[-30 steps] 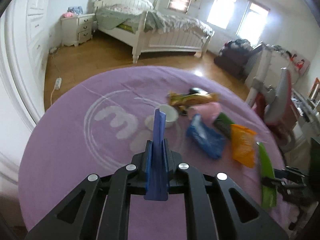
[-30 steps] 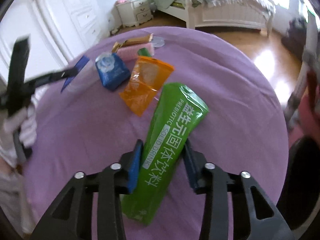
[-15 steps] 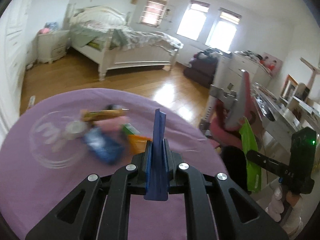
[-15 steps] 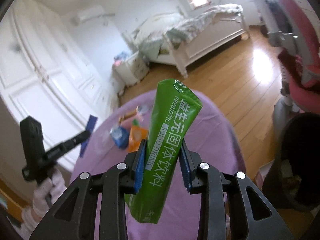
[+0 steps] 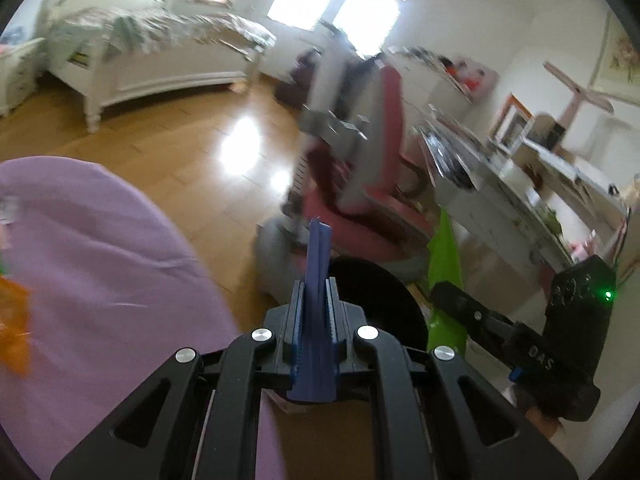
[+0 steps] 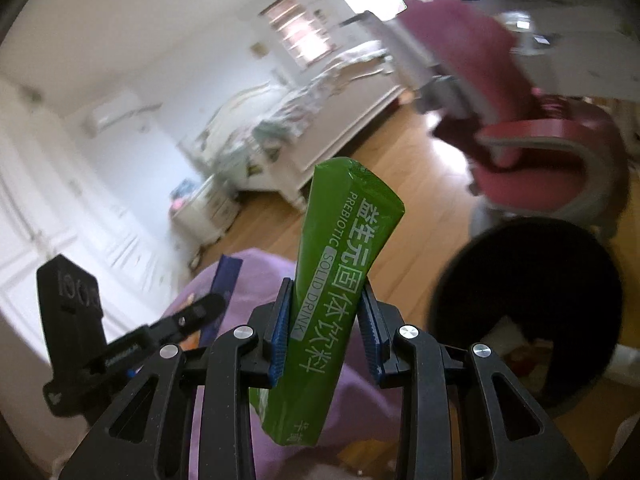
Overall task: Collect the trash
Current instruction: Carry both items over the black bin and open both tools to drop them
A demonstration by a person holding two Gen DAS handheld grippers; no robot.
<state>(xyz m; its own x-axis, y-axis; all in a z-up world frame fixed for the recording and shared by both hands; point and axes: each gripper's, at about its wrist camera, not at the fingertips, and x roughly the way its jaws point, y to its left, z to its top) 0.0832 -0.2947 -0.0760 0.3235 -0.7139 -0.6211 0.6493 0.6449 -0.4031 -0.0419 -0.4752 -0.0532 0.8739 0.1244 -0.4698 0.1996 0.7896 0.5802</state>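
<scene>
My left gripper [image 5: 315, 292] is shut on a thin blue wrapper [image 5: 317, 264] that stands upright between its pads, held past the table edge just in front of a black trash bin [image 5: 384, 300]. My right gripper [image 6: 326, 312] is shut on a long green drink sachet [image 6: 340, 264] and holds it in the air to the left of the same bin [image 6: 532, 312], which has some rubbish inside. The green sachet [image 5: 444, 276] and right gripper also show at the right of the left wrist view. The blue wrapper [image 6: 226, 280] shows in the right wrist view.
The purple-covered round table [image 5: 100, 280] lies at the left, with an orange packet [image 5: 14, 328] on it. A pink desk chair [image 5: 360, 184] stands behind the bin. A cluttered desk [image 5: 520, 200] is at the right, a white bed [image 5: 152, 52] beyond on wooden floor.
Both grippers have swung right, away from the table top and toward the bin, each still holding its piece of trash. The bin is now close in both views.
</scene>
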